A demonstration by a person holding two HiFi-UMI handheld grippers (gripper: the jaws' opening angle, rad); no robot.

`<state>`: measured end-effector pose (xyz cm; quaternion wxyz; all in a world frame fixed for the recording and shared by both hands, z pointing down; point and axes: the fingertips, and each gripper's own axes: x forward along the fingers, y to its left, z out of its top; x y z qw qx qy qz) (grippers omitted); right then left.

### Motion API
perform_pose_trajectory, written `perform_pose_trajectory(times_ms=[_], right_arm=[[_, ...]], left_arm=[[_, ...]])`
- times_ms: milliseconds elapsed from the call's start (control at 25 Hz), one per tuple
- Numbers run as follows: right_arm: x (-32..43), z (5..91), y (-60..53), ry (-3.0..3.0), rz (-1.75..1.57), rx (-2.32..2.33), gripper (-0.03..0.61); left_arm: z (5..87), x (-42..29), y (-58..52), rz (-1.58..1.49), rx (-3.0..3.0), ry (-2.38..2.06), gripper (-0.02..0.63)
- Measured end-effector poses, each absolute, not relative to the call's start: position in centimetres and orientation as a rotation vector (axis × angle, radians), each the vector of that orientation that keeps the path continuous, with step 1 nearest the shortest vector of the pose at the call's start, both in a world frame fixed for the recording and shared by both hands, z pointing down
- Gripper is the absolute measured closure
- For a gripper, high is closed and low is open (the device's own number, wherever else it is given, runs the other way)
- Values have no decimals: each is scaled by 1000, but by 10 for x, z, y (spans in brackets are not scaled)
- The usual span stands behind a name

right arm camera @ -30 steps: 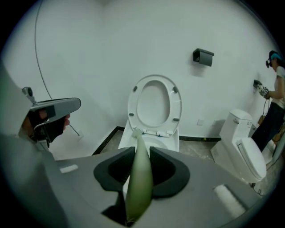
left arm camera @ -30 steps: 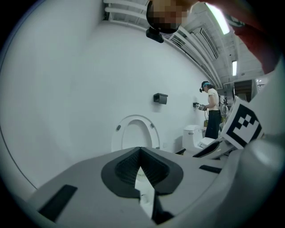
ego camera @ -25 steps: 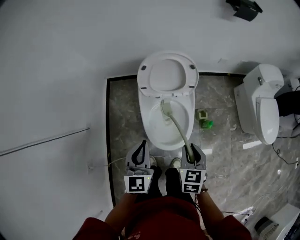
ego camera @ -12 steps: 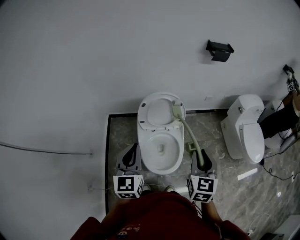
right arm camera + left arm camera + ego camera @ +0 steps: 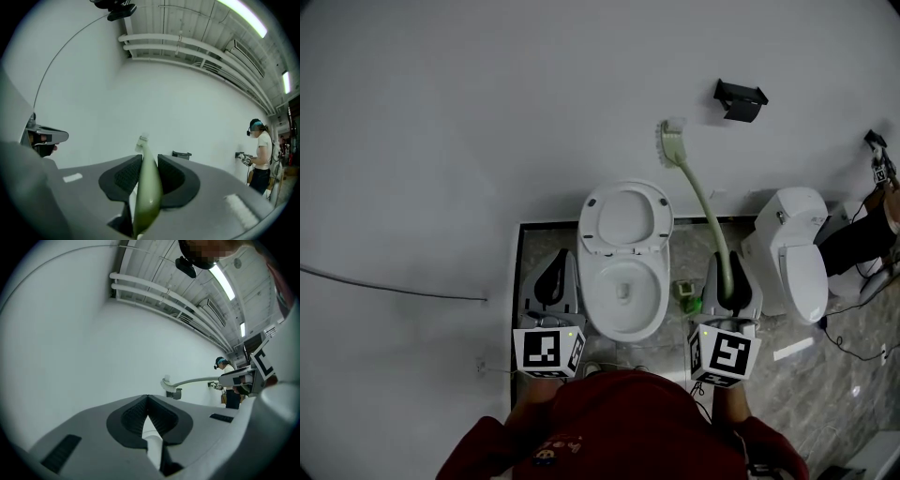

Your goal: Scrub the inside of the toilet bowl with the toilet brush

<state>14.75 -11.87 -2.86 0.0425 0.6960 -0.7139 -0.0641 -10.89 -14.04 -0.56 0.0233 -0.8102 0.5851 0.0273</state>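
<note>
Head view: your right gripper (image 5: 728,267) sits to the right of the toilet, clamped on the thick end of the brush (image 5: 672,142). The brush points up and away from you with its head out in front of the white wall, well clear of the bowl (image 5: 600,302). The lid (image 5: 623,217) is up. Your left gripper (image 5: 556,261) is on the other side of the bowl, just beside its rim. There's a small green holder (image 5: 686,296) on the floor between the toilet and your right gripper, and a second toilet (image 5: 797,253) further right.

Left gripper view: the jaws are pinched together at the tips and there's nothing between them. It's aimed at the bare wall, and the brush crosses the right of the picture, reaching out from your right gripper.

Right gripper view: both pads are tight on the green handle, which runs straight out between them to the pale bristles at the far end. Off to the right a person (image 5: 259,157) is standing by the wall.
</note>
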Motion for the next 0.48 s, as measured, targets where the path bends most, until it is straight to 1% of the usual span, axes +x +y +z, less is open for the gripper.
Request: perform_pose_trajectory(times_ms=[480], right_arm=[[139, -34, -119, -2160, -240, 2111, 463]], left_arm=[[-13, -117, -135, 62, -2459, 1823, 607]])
